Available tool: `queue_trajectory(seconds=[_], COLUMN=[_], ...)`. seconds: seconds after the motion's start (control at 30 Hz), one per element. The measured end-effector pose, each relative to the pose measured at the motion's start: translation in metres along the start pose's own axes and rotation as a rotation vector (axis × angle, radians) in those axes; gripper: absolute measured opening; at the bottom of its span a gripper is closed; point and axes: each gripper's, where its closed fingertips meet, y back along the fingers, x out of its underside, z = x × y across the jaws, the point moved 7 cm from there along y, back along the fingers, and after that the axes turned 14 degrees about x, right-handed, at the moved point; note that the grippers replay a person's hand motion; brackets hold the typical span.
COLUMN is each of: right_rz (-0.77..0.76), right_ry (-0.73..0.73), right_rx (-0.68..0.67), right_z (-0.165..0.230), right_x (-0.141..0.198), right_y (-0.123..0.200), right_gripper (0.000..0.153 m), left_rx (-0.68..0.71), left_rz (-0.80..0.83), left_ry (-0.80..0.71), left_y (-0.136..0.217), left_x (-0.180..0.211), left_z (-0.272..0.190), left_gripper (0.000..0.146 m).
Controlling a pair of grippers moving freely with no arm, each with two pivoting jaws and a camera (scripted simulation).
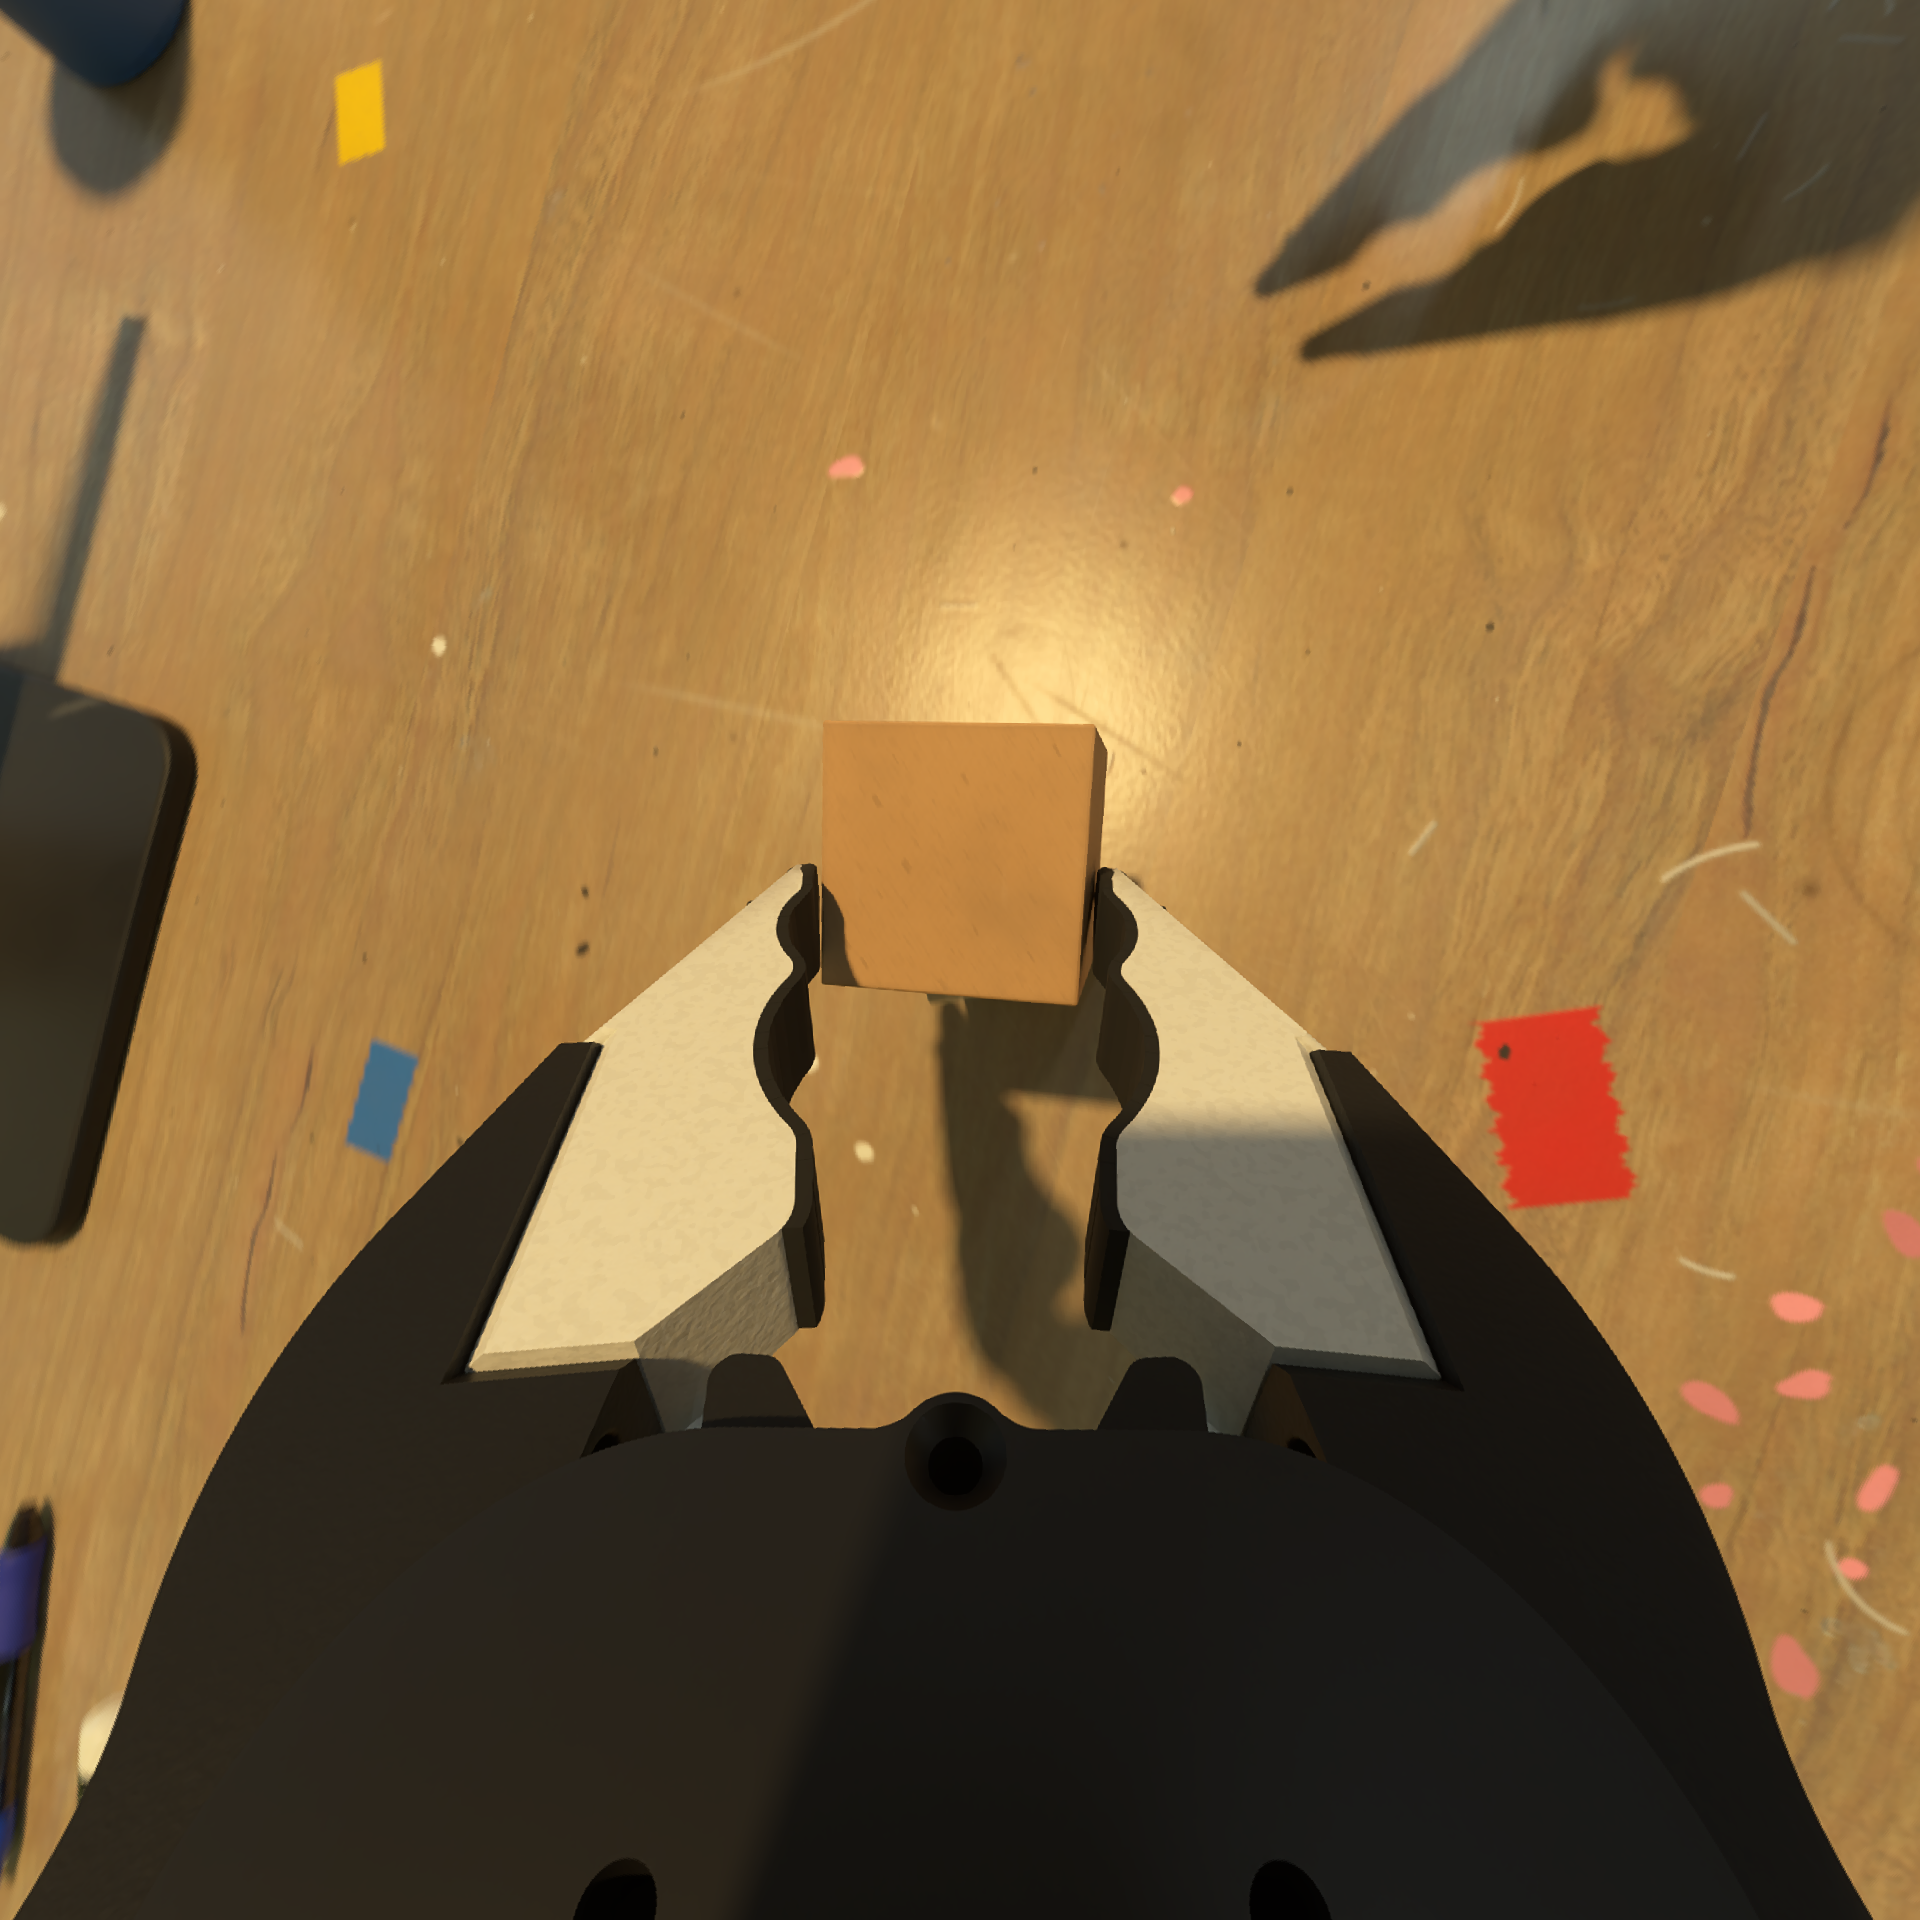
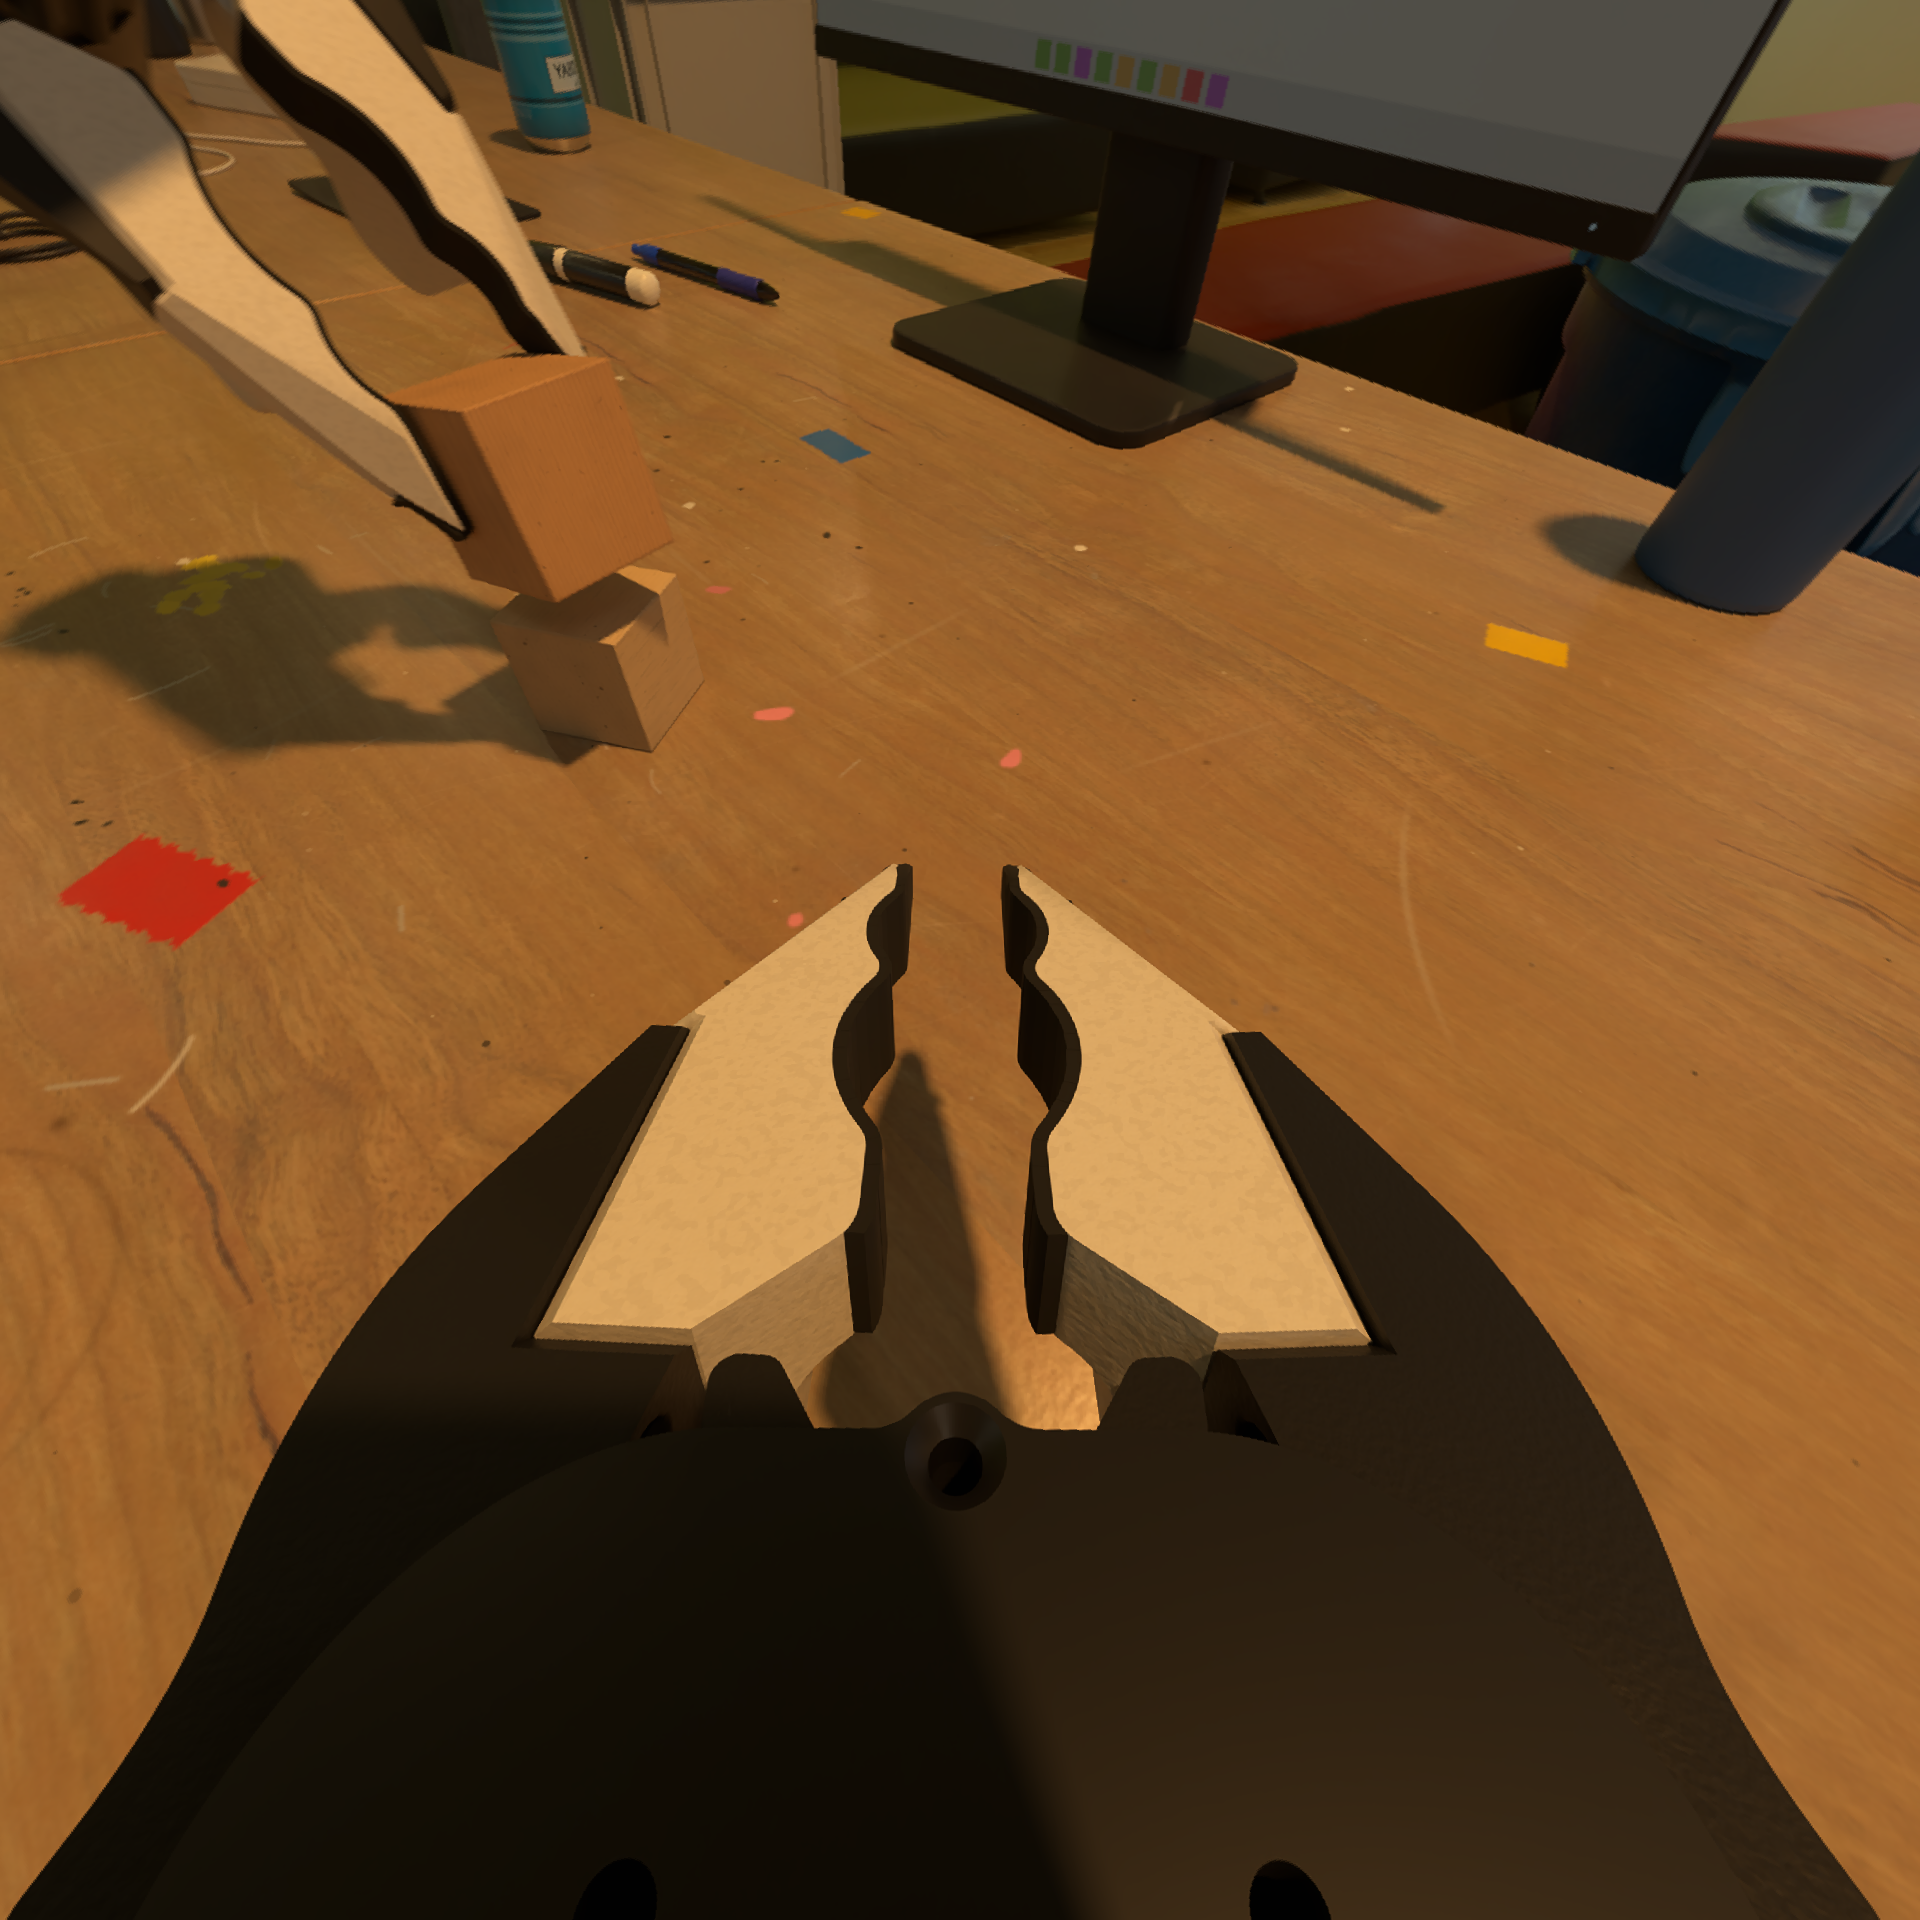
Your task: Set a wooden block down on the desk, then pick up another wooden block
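My left gripper is shut on an orange-brown wooden block, pinched between its fingertips above the wooden desk. In the right wrist view, the left gripper comes in from the upper left and holds that block tilted. It is directly over a paler wooden block standing on the desk. I cannot tell whether the two touch. The left wrist view hides the paler block under the held one. My right gripper is empty, low over the desk, with a narrow gap between its fingers.
A monitor's black base stands at the back and also shows in the left wrist view. Two pens and a teal bottle lie behind the blocks. A dark cylinder stands far right. A red patch marks the desk.
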Motion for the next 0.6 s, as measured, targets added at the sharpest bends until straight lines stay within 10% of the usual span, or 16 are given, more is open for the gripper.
queue_trajectory(seconds=[0.6], right_rz=[0.026], right_ry=[0.006], right_rx=[-0.017], right_z=[0.002], right_x=[0.004], right_y=[-0.001], right_gripper=[0.017], left_rx=[0.044], left_rz=[-0.177], left_ry=[0.1], left_y=[0.006], left_x=[-0.013], left_z=[0.024], left_gripper=[0.053])
